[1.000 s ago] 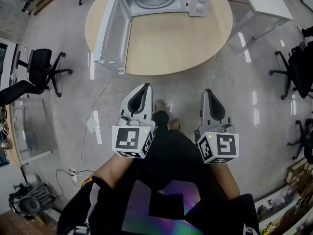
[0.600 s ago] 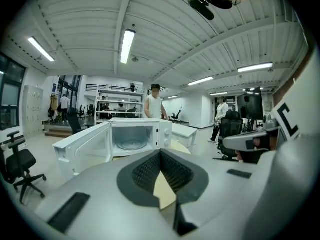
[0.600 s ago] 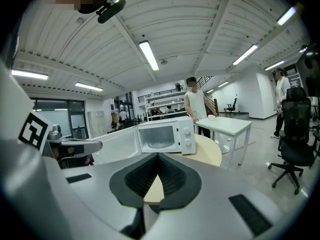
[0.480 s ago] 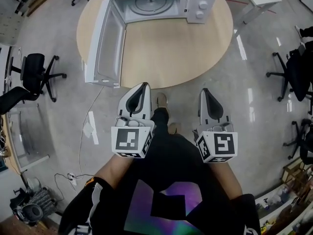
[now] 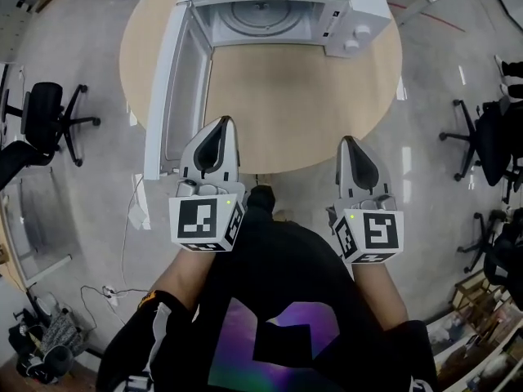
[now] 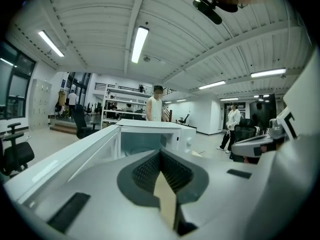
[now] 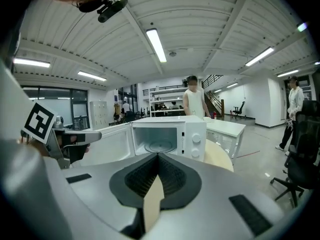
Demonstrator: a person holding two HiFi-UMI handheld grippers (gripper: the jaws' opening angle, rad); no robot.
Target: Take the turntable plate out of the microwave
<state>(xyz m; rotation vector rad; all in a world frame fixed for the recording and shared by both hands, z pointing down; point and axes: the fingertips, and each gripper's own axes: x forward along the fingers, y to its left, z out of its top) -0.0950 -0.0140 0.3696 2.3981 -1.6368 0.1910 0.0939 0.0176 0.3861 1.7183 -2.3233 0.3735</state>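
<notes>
A white microwave [image 5: 278,11] stands at the far side of a round wooden table [image 5: 278,113], its door [image 5: 176,88] swung open to the left. The glass turntable plate [image 5: 263,19] lies flat inside the cavity; it also shows in the right gripper view as the plate [image 7: 161,146]. My left gripper [image 5: 219,126] is shut and empty at the table's near edge, beside the door's end. My right gripper [image 5: 350,144] is shut and empty too, just over the near edge. In the left gripper view the microwave [image 6: 150,134] is ahead of my shut left gripper [image 6: 160,155]; the plate is hidden there.
Office chairs [image 5: 45,117] stand on the floor at left and at right [image 5: 490,145]. A cable [image 5: 131,243] trails over the floor at left. A person [image 7: 194,104] stands behind the microwave, another person [image 6: 233,126] farther off. A white table [image 7: 227,126] stands behind.
Both grippers have moved forward from over the floor to the table's near edge. The microwave and table sit closer and lower in the head view. Both stay shut.
</notes>
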